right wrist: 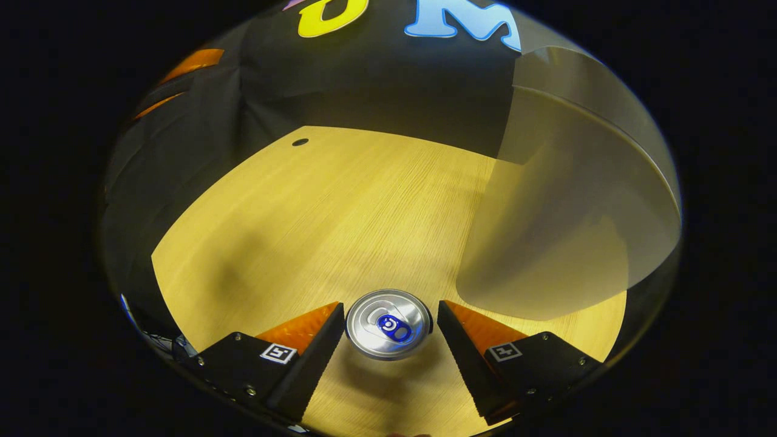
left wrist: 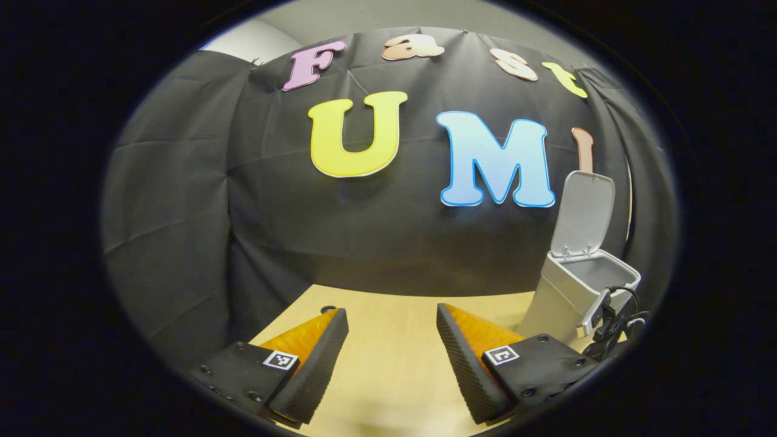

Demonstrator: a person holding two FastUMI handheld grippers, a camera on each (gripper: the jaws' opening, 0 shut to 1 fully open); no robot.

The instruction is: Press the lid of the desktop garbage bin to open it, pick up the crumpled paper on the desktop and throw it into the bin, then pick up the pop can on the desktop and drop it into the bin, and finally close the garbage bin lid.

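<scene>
Two grippers going here, both with fingers spread wide. In the right gripper view, the right gripper (right wrist: 388,331) sits over the silver aluminium pop can with a blue pull tab (right wrist: 388,324), seen top-down, standing upright on the pale wood-grain desktop (right wrist: 291,218). The can is right between the fingers, with a small gap showing on each side, so nothing is squeezing it. Just off to the right of it, the light grey plastic garbage bin (right wrist: 564,224) looms big and blurry.

Over in the left gripper view, the left gripper (left wrist: 391,340) holds nothing, just desktop between its fingers. That same bin (left wrist: 561,297) stands at the right with its flat grey lid (left wrist: 583,212) flipped up. A small clip-like gadget with a black cable (left wrist: 607,321) sits in front of the bin.
</scene>
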